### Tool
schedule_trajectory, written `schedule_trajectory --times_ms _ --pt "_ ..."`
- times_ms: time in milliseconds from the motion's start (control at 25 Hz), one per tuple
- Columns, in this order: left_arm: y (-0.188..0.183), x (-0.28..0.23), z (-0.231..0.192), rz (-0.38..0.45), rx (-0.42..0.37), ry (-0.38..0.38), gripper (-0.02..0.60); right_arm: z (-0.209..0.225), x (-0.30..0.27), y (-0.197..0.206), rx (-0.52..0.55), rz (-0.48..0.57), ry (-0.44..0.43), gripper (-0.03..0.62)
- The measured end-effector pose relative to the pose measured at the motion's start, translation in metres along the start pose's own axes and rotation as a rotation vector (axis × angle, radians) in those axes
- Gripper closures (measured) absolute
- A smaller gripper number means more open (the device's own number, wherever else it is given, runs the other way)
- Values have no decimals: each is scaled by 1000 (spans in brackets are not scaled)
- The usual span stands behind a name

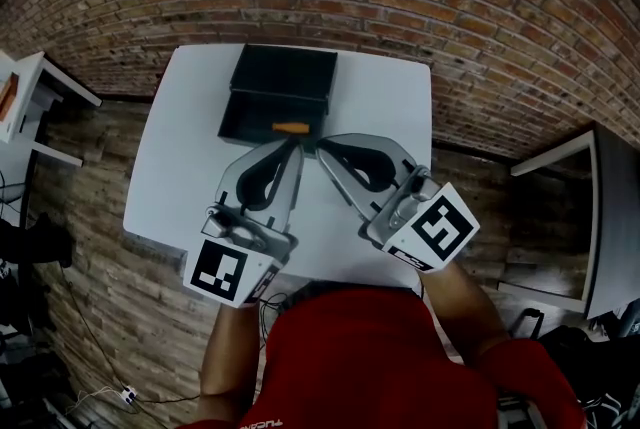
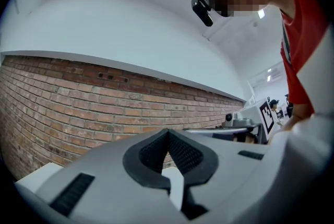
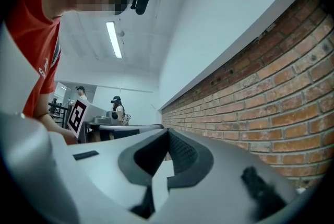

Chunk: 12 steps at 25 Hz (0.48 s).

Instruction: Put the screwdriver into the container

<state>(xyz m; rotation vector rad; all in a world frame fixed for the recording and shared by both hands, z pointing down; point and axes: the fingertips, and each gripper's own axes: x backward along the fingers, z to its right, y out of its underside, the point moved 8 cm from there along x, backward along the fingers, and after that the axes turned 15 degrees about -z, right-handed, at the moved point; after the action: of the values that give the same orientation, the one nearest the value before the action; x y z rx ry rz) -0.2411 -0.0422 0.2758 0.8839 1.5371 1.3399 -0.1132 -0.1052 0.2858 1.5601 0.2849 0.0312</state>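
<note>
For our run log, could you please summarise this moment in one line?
left tool shut, empty; right tool shut, empty; screwdriver in container

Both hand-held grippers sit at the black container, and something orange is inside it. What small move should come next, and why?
Probably just draw both back toward the person. The left hand-held gripper and right hand-held gripper are shut with nothing between their jaws, tips at the front edge of the black container. The orange item, apparently the screwdriver, lies inside it.
</note>
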Motion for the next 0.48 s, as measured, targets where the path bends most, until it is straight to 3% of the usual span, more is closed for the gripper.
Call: schedule_trajectory --times_ms 480 --pt "7 0 1 -6 -12 22 568 -5 0 2 17 -29 -2 563"
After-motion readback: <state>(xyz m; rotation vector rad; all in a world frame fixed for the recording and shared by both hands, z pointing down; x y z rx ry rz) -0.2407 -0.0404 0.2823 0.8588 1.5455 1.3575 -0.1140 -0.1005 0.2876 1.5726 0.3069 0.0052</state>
